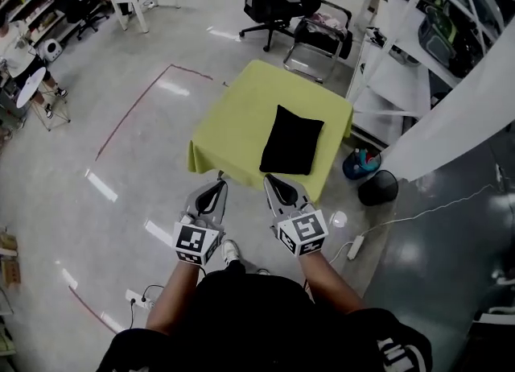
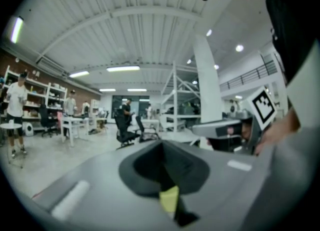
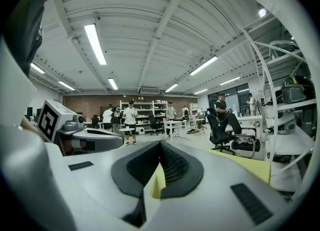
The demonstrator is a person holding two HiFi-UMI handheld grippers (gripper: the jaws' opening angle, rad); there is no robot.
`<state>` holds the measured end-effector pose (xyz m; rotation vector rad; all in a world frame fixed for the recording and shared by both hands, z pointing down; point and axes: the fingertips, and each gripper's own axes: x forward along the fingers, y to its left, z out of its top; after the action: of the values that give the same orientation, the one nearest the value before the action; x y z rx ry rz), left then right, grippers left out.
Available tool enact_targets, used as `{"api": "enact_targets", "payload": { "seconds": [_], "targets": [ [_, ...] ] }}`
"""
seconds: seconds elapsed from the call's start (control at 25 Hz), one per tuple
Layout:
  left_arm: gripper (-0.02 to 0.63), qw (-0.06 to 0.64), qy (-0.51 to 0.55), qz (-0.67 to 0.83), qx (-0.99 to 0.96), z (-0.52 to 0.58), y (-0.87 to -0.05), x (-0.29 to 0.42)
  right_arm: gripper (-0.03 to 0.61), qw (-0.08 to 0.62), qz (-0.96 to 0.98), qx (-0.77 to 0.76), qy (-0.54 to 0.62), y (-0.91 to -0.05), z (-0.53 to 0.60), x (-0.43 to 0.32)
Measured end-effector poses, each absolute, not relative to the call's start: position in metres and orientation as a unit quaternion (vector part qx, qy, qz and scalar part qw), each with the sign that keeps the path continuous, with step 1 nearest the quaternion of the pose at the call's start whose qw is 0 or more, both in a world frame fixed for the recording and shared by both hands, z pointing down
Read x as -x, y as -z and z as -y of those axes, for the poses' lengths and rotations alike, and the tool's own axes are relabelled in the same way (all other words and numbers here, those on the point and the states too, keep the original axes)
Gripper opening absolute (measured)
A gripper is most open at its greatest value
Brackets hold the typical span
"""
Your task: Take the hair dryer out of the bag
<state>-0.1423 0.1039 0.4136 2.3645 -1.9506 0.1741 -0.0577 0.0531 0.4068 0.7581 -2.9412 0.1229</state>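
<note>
Nearest, close in front of the person's body: left hand-held gripper (image 1: 219, 179) and right hand-held gripper (image 1: 269, 179), side by side, pointing the same way. Jaws of both pressed fully together, plain in each gripper view. Both empty, with only a sliver of yellow-green showing past the closed tips. Touching nothing.

Just ahead of the tips in the head view: near edge of a small desk (image 1: 233, 121) under a yellow-green cloth. Further ahead on it, more in line with the right hand-held gripper than the left: a black bag (image 1: 291, 139), lying flat, soft and pillow-like, well apart from both. No opening or zip to be made out from here. No hair dryer in sight anywhere; presumably inside the bag, though unconfirmed.

Beyond the desk, far ahead: office chairs (image 1: 273, 0), with shelving (image 1: 418, 48) off to the right hand-held gripper's side.

Judged progress: at the very start. Nothing done on the bag: not reached, not opened, not lifted. Left to do, by the look of it:
- close the gap to the desk and part at least one pair of jaws
- steady the bag with one hand-held gripper and find its mouth
- draw the hair dryer out with the other and set it clear
</note>
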Motion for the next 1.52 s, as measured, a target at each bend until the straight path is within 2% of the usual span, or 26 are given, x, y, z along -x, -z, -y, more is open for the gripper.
{"api": "enact_targets", "payload": {
  "seconds": [0.6,1.08,1.24,1.52],
  "targets": [
    [0.006,0.029,-0.061,0.551,-0.832,-0.016,-0.418,0.177,0.006,0.074,0.931,-0.354,-0.043,-0.419,0.012,0.081],
    [0.006,0.034,-0.074,0.500,-0.862,0.038,-0.431,0.126,0.006,0.098,0.906,-0.406,-0.066,-0.453,0.050,0.023],
    [0.006,0.023,-0.088,0.494,-0.865,0.065,-0.433,0.109,0.006,0.092,0.902,-0.420,-0.033,-0.447,0.077,0.006],
    [0.006,0.032,-0.139,0.493,-0.858,0.092,-0.460,0.082,0.006,0.081,0.914,-0.394,-0.061,-0.457,0.114,-0.011]
  ]
}}
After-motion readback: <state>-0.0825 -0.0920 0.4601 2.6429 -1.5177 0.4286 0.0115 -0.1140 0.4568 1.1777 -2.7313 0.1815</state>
